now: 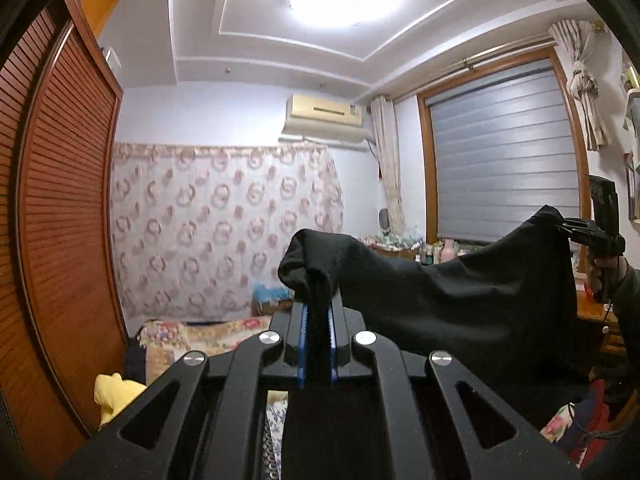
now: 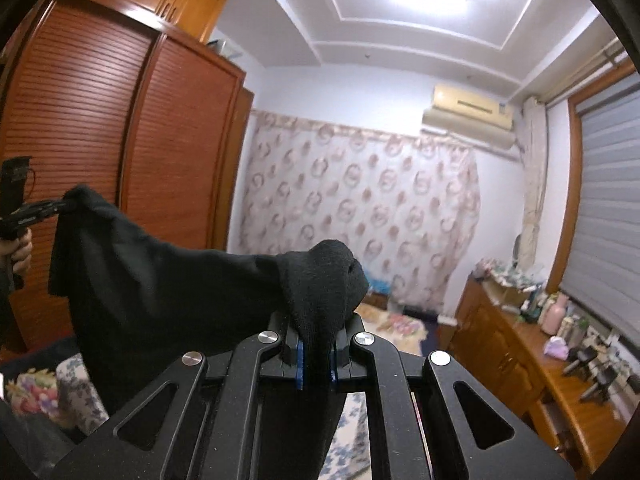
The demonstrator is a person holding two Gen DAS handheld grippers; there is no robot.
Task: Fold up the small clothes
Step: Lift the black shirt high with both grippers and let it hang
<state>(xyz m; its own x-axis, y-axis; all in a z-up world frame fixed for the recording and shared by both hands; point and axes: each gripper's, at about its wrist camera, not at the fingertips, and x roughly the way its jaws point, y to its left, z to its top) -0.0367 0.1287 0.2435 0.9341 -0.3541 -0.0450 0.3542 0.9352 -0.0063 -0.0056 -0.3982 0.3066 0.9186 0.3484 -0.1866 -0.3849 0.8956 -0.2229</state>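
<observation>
A black garment (image 1: 460, 292) hangs stretched in the air between the two grippers, well above the floral bed (image 1: 208, 336). The left gripper (image 1: 318, 308) has its jaws pinching one bunched corner; the right gripper (image 2: 318, 344) has its jaws pinching the opposite corner. Each is held in a hand (image 2: 20, 254). Behind stand a louvred wooden wardrobe (image 2: 120, 140), a patterned curtain (image 1: 224, 228), a window blind (image 1: 504, 152) and, at far right, a cluttered wooden bench (image 2: 532, 344).

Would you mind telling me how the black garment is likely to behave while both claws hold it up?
The black garment is probably floppy: it sags between the left claw and the right claw. It seems light, hanging from two small pinches. It bunches at each grip, so it likely won't slip.
</observation>
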